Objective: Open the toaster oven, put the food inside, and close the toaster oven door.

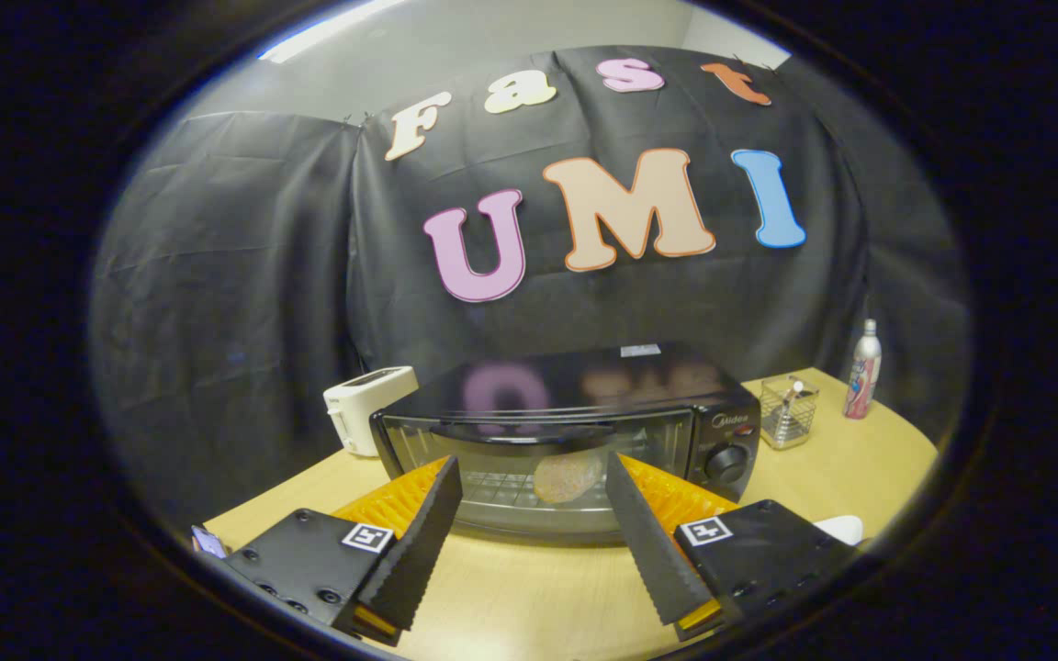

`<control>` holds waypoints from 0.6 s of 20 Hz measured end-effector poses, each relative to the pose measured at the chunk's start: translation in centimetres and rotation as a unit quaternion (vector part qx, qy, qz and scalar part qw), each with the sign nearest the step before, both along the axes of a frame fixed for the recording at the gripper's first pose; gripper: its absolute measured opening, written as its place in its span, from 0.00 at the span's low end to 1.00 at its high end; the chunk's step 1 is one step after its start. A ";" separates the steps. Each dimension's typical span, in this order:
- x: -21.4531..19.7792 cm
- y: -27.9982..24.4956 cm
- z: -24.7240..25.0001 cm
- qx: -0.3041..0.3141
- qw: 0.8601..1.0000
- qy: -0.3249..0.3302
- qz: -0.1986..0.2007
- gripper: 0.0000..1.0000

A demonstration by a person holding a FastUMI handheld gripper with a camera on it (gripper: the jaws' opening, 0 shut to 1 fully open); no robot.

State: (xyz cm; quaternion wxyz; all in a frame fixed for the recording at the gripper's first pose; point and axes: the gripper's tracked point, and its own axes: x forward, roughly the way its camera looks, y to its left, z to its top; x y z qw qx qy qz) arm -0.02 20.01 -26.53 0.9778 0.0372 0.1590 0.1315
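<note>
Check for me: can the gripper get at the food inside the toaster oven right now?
Probably not. The gripper is open and aimed at the toaster oven, but the glass door looks shut, with the food on the rack behind it.

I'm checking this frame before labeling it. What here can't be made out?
- Toaster oven door: whether it is fully latched, gripper view; glare on the glass.
- Food type: seen through glass, blurred.
- White toaster: partly hidden behind the oven.
- Open gripper holds nothing.
</note>
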 end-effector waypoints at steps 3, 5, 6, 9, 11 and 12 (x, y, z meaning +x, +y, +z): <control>0.4 -1.1 2.1 -0.015 1.000 -0.021 -0.008 0.97; 0.6 -2.1 3.9 -0.028 0.999 -0.039 -0.016 0.97; 0.7 -2.3 4.8 -0.029 0.998 -0.046 -0.015 0.97; 0.5 -2.3 6.6 -0.018 0.999 -0.047 -0.005 0.97; 0.6 -3.2 8.0 -0.027 0.998 -0.056 -0.010 0.97; 0.7 -3.5 8.8 -0.033 0.997 -0.065 -0.013 0.97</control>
